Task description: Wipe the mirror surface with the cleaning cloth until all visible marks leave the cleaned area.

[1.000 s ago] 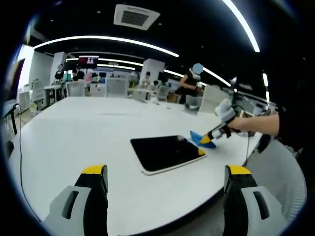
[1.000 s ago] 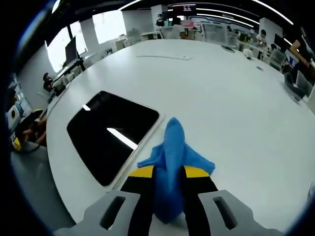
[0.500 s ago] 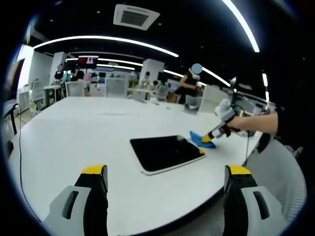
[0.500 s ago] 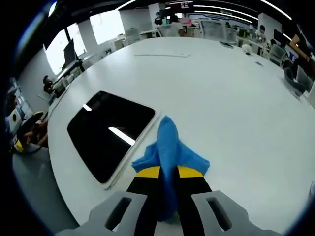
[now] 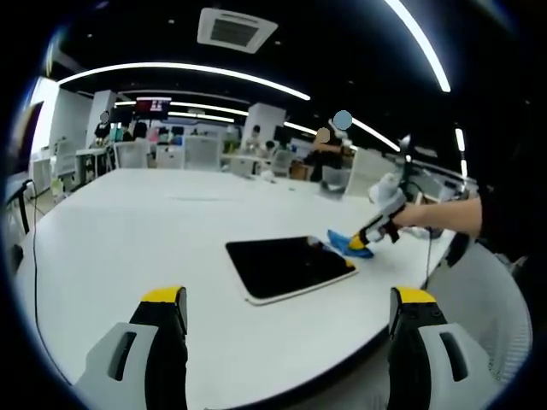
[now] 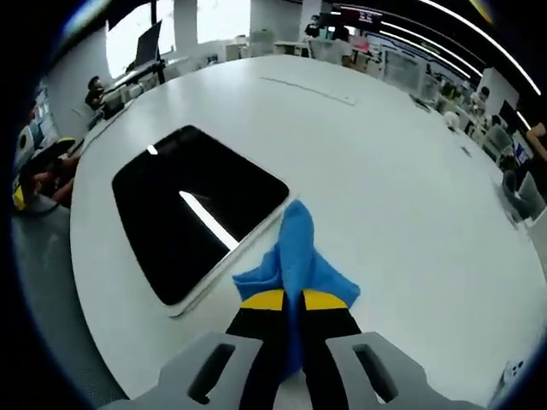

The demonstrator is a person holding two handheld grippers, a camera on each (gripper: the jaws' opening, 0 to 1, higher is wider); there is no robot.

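A dark rectangular mirror (image 5: 287,265) (image 6: 192,207) with a pale rim lies flat on the white table (image 5: 128,231). My right gripper (image 6: 289,301) is shut on a blue cleaning cloth (image 6: 297,260), whose tip hangs at the mirror's near edge. In the left gripper view the right gripper (image 5: 357,243) comes in from the right, held by a hand, with the blue cloth (image 5: 343,240) at the mirror's far right corner. My left gripper (image 5: 286,299) stands open well short of the mirror, nothing between its yellow-tipped fingers (image 5: 162,299).
The white table (image 6: 410,196) spreads wide around the mirror. Its curved edge (image 6: 81,290) runs just beside the mirror. Desks, chairs and people fill the office behind. A thin cable (image 5: 36,282) trails over the table's left side.
My right gripper has lifted and drawn back slightly with the cloth, still at the mirror's edge. The left gripper has not moved.
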